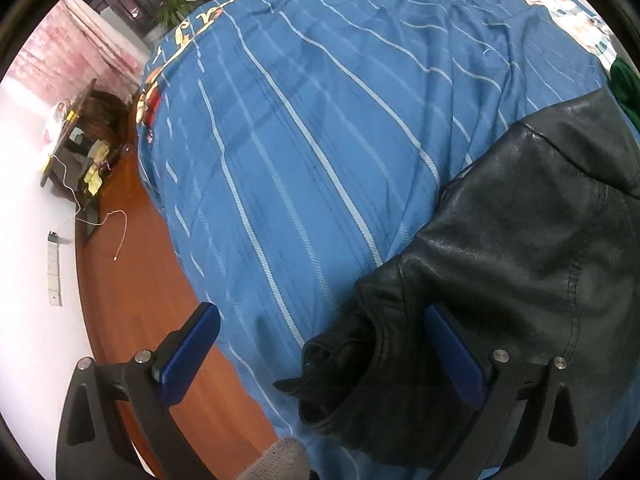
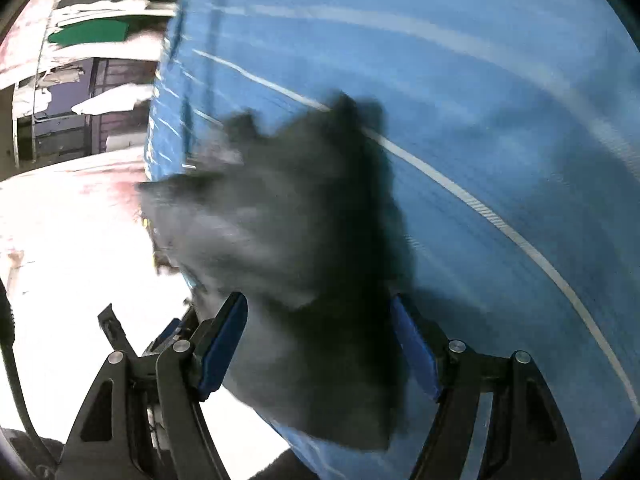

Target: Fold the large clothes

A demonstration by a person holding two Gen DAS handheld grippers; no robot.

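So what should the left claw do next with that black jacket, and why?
Probably ease forward and close on the sleeve cuff. The left claw is open, its blue pads either side of the black leather jacket sleeve end, which lies unfolded on the blue striped bedspread. The right claw view is too blurred to judge, so I'd secure this side first.

- The left gripper has its jaws wide apart, and its blue pads are clearly separated, nothing pressed between them.
- The right gripper also has its jaws spread (this view is very blurred); whether its pads touch anything, I cannot tell.
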